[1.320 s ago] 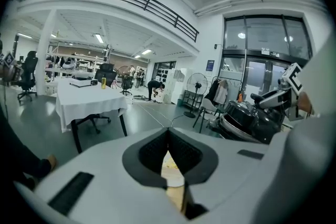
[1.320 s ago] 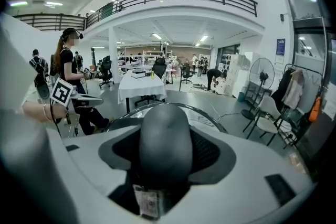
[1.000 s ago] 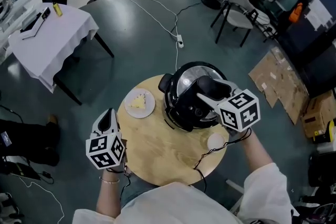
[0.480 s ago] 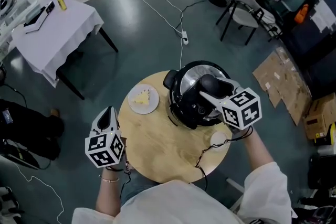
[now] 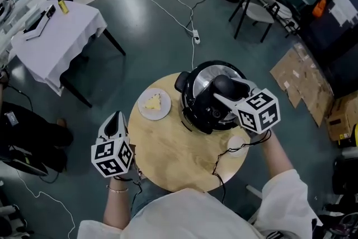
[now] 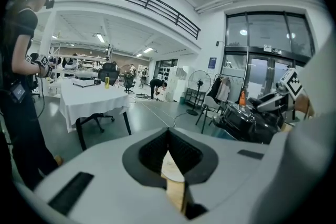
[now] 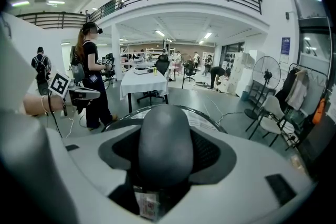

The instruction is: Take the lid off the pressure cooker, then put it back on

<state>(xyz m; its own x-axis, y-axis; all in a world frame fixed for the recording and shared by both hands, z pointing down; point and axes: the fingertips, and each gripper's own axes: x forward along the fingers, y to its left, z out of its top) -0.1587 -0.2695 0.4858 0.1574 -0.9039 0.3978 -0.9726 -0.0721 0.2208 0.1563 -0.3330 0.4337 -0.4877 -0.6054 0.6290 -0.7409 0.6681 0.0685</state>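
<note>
Quick tally: one cooker [image 5: 188,107], one lid [image 5: 205,80], one plate [image 5: 154,107], one white disc [image 5: 236,145], one round table [image 5: 173,165], one clothed table [image 5: 56,36]. Two grippers, the left gripper [image 5: 116,120] and the right gripper [image 5: 222,90]. Chairs [image 5: 260,0]: three, perhaps, since the far ones are tiny.

The person wore a white top [image 5: 184,215] and a thin bracelet [image 5: 116,191]. The left gripper [image 5: 116,118] and right gripper [image 5: 224,93] were pale grey, each bearing a white cube [image 5: 112,158] with black square markers; a black cable [image 5: 215,168] trailed off the right.
</note>
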